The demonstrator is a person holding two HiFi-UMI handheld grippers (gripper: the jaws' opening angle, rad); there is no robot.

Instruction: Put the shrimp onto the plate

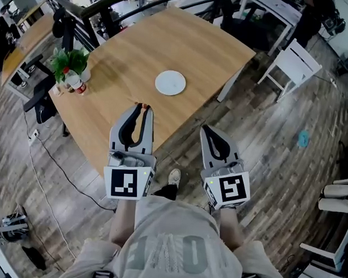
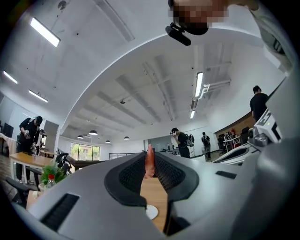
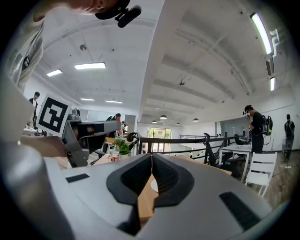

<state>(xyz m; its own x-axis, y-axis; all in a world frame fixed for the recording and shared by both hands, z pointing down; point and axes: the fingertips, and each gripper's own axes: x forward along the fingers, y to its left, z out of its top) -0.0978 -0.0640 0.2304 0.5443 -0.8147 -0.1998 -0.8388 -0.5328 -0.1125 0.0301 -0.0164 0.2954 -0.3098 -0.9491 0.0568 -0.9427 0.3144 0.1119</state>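
**Shrimp pinched in left gripper, plate well ahead**

Left gripper (image 1: 142, 109) is clamped on the shrimp (image 2: 149, 163), a thin orange-pink sliver upright between ribbed black pads. Right gripper (image 1: 205, 129) is closed with nothing in it. Best to carry level, go low over the plate (image 1: 170, 82), then release. Plate is round, white, smooth, on the wood-grain counter (image 1: 201, 50).

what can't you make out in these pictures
- Orange shrimp: in the left gripper view, the jaws of the left gripper are shut on it and cover all but a thin strip. In the head view it is too small to show detail.
- White round plate: in both gripper views, mostly hidden behind the jaws.
- Small bottle with red on it: in the head view, too small to read its label.
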